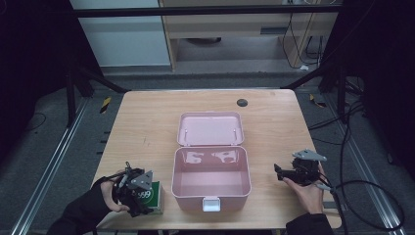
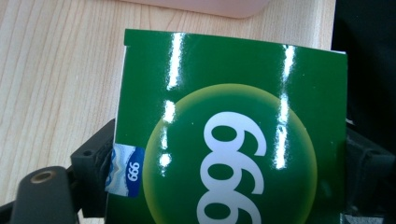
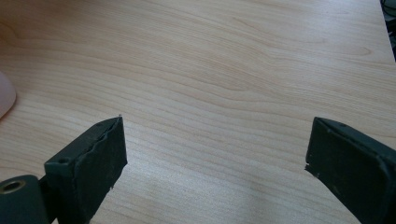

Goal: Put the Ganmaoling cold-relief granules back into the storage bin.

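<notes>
A glossy green carton (image 1: 153, 196) with white "999" lettering sits at the table's front left, just left of the pink box. My left gripper (image 1: 145, 198) is shut on it. In the left gripper view the green carton (image 2: 224, 116) lies between the two black jaws, which press on its sides. An open pink plastic box (image 1: 210, 180) stands empty in the middle, its lid (image 1: 210, 128) folded back flat behind it and a white latch (image 1: 211, 204) at its front. My right gripper (image 1: 278, 172) is to the right of the box and points at it. The right gripper (image 3: 215, 144) is open over bare wood.
The wooden table (image 1: 147, 122) has a small dark round disc (image 1: 242, 102) near its back edge. The carton lies close to the table's front edge. Cables (image 1: 362, 196) trail off the right side onto the floor. A corner of the pink box (image 3: 5, 95) shows left of the right gripper.
</notes>
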